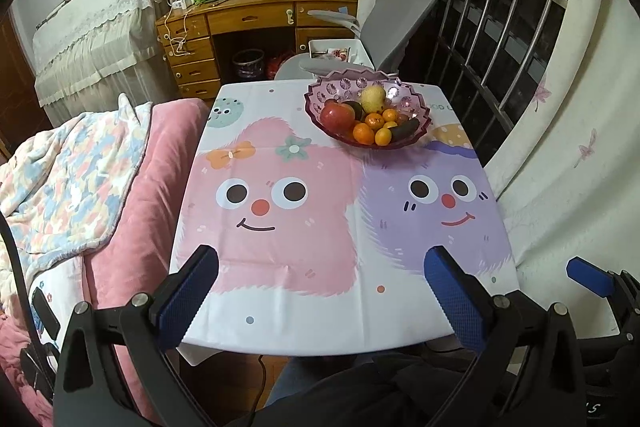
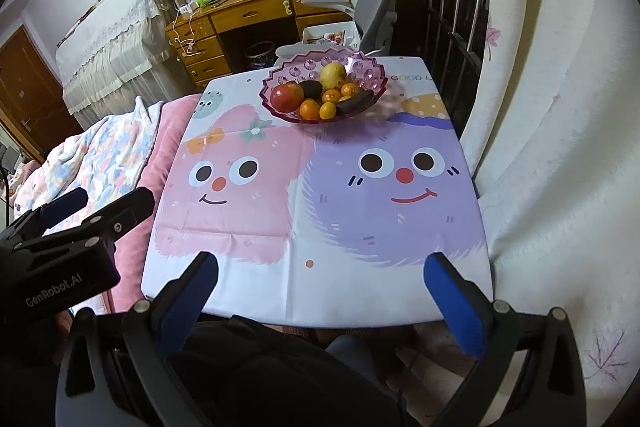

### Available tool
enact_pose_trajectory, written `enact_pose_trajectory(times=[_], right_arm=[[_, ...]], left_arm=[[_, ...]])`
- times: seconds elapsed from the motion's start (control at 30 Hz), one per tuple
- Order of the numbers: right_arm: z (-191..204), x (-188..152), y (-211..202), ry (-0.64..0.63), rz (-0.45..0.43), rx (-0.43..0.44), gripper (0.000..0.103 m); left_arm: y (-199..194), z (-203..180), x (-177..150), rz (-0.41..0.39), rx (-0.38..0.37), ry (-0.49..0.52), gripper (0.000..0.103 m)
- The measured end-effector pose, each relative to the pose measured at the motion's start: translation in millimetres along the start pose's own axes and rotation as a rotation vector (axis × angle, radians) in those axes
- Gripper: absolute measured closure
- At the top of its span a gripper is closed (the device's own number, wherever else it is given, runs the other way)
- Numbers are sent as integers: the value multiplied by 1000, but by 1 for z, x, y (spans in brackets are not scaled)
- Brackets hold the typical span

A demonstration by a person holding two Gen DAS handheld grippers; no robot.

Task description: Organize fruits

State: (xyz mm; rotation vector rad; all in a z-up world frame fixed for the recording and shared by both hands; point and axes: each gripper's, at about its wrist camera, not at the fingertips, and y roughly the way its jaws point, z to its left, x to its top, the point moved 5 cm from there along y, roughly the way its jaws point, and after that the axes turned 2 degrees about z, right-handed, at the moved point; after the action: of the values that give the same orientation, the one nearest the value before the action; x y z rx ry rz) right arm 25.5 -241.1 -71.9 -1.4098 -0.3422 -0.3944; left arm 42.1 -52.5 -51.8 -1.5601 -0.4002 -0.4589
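Pink-purple scalloped bowl [image 1: 416, 115] at far end of bench [image 1: 320, 323], right of centre, translucent with faceted flower pattern on the wall. All fruit inside it, none on the cloth.

Contents, left wrist view:
- red apple [image 1: 337, 115], largest piece, left side, glossy with a yellowish patch on top
- yellow-green pear [image 1: 373, 98] at back, upright-ish, leaning on the rear wall
- dark avocado [image 1: 356, 109] wedged between apple and pear, mostly hidden
- second dark elongated fruit [image 1: 404, 129] lying across front right, touching the rim; could be avocado or cucumber, cannot tell
- cluster of small oranges [image 1: 364, 133] at front centre, about five, touching each other and the apple

Same layout from right wrist view: bowl [image 2: 276, 83], apple [image 2: 287, 97], pear [image 2: 333, 75], oranges [image 2: 310, 109].

Bench covered by cartoon tablecloth [image 1: 280, 259]: pink star face left, purple blob face right. Bowl sits above the seam between the two faces.

Left claw [image 1: 322, 297]: fingers wide apart, blue pads facing in, nothing between, hanging over near bench edge, well apart from bowl.
Right claw [image 2: 322, 301]: fingers wide apart too, empty, also over near edge. Pointing down toward the cloth in both cases.

Left claw body also visible at left of right wrist view, beside pink bed [image 1: 132, 195].
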Motion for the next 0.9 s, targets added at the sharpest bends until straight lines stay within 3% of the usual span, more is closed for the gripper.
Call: enact_pose_trajectory(times=[0.9], right_arm=[[5,5,15,3,23,3,0]], left_arm=[[12,6,9,12,-5,2,1]])
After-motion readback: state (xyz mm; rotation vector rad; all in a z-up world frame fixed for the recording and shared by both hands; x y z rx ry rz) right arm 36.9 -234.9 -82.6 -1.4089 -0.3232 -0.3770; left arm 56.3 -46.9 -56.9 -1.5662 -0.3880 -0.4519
